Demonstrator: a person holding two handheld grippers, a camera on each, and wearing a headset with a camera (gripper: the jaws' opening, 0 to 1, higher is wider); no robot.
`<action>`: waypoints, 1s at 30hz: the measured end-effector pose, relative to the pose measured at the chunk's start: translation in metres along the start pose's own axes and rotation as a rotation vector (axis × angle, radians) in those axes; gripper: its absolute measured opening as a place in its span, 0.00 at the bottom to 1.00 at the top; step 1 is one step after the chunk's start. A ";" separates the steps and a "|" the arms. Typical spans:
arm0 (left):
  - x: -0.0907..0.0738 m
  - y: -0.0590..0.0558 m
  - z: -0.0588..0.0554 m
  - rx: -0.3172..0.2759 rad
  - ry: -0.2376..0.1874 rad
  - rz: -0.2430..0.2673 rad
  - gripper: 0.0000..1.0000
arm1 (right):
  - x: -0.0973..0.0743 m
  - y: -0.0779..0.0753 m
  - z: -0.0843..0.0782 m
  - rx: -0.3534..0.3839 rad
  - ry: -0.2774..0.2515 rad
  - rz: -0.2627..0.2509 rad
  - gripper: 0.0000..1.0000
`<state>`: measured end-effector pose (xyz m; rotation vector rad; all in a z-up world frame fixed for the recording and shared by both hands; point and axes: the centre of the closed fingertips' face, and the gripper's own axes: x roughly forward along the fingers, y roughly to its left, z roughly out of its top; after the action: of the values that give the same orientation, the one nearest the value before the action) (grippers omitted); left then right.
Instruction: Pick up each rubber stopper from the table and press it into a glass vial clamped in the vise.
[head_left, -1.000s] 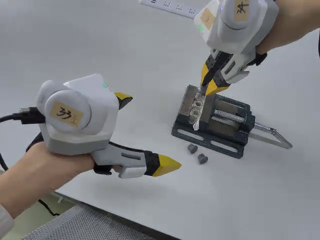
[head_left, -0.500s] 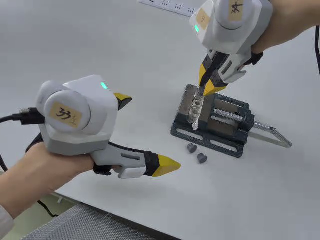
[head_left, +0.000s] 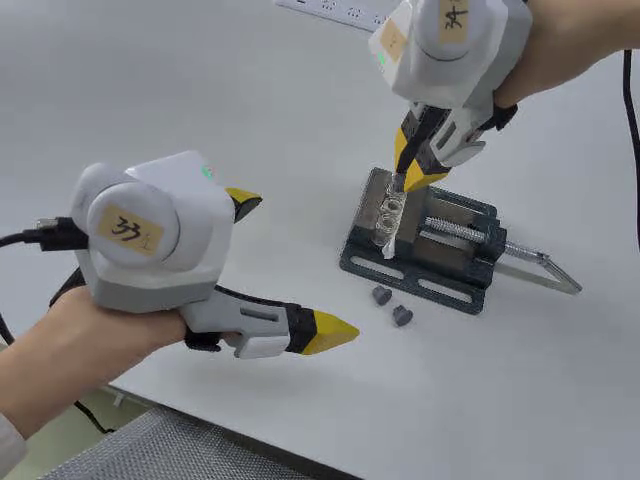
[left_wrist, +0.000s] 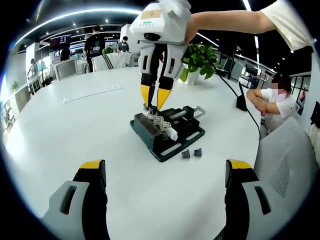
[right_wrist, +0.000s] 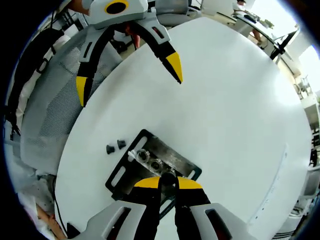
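A dark vise holds a row of clear glass vials between its jaws. My right gripper points down right over the far end of that row, shut on a dark rubber stopper. The stopper sits above the vials; I cannot tell whether it touches one. Two loose grey stoppers lie on the table just in front of the vise. My left gripper hovers open and holding nothing at the near left, well apart from the vise.
The table is white and round. A white power strip lies at its far edge. The vise handle sticks out to the right. A potted plant, chairs and people stand beyond the table.
The right gripper's body has leaned slightly to the left over the vials, its tips staying above the vise. The left gripper has held still.
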<state>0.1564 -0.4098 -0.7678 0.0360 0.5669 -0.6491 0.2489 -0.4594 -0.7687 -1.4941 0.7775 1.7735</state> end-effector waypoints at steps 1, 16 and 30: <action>0.000 0.000 0.000 0.001 -0.001 -0.001 0.99 | 0.000 0.000 -0.001 0.001 0.004 0.000 0.04; 0.000 -0.001 0.000 0.003 0.001 -0.002 0.98 | 0.000 0.004 -0.001 0.128 0.066 0.000 0.03; 0.003 -0.003 0.001 0.001 -0.002 -0.011 0.98 | 0.002 0.001 0.000 0.228 0.070 -0.047 0.03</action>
<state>0.1565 -0.4141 -0.7682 0.0332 0.5647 -0.6605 0.2480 -0.4602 -0.7712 -1.4162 0.9389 1.5478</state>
